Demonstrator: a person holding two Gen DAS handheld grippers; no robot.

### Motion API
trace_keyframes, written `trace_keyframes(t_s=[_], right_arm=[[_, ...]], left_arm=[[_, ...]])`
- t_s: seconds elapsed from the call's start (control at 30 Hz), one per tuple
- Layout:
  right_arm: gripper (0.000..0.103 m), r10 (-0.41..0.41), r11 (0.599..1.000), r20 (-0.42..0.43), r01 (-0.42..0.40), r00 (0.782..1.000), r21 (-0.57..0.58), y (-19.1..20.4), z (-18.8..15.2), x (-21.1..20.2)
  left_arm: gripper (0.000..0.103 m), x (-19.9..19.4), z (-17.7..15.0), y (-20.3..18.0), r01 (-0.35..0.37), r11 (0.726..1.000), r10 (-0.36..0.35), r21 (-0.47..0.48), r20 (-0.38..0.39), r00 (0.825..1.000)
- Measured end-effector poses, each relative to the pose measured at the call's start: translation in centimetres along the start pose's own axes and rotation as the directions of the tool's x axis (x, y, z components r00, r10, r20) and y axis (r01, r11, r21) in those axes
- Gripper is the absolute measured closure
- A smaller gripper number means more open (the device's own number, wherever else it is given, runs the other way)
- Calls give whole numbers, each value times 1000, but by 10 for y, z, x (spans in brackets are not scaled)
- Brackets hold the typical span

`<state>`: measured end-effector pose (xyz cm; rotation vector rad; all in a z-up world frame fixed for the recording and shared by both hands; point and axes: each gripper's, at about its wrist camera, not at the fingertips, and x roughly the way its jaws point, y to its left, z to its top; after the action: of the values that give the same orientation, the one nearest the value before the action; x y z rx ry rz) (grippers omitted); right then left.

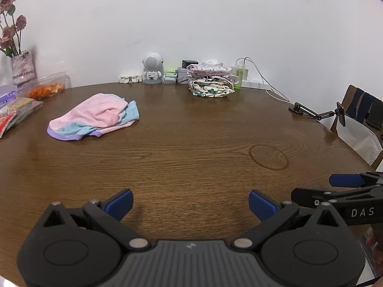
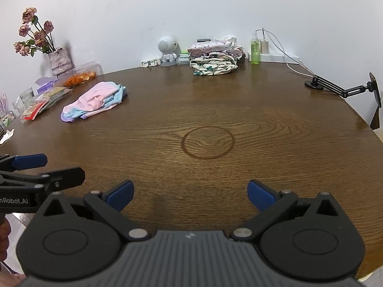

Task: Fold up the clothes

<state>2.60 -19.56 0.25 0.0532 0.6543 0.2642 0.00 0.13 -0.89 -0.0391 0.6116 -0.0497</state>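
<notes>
Plainly, the left wrist view looks over the left tongs (image 1: 190, 203), whose blue pads stand wide apart with only bare wood between them. They hang above the near part of the round brown desk (image 1: 191, 148). A crumpled pink, blue and purple garment (image 1: 95, 117) lies loose on the desk toward the far left, well apart from the tongs. At the far edge by the wall sits a stack of folded clothes (image 1: 211, 81), beside a small astronaut figure (image 1: 153, 69). The right tongs (image 1: 335, 191) show at the right edge, just beside the left ones.

From the right wrist view, the right tongs (image 2: 190, 195) are likewise spread wide and grip nothing, held over the near desk (image 2: 263, 129) close to a faint ring mark (image 2: 207, 142). The crumpled garment (image 2: 94, 105) lies far to the left; the folded stack (image 2: 214, 58) rests at the back, next to a green bottle (image 2: 255, 50). The left tongs (image 2: 31, 169) enter at the left edge.
</notes>
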Motion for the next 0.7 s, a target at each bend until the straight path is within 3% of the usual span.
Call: trace_keyframes(t_s=[0.7], right_arm=[[0, 0, 1000, -11, 0, 1000, -3, 0, 4, 1]], left_arm=[[0, 1, 0, 2, -4, 1000, 4, -7, -5, 1000]])
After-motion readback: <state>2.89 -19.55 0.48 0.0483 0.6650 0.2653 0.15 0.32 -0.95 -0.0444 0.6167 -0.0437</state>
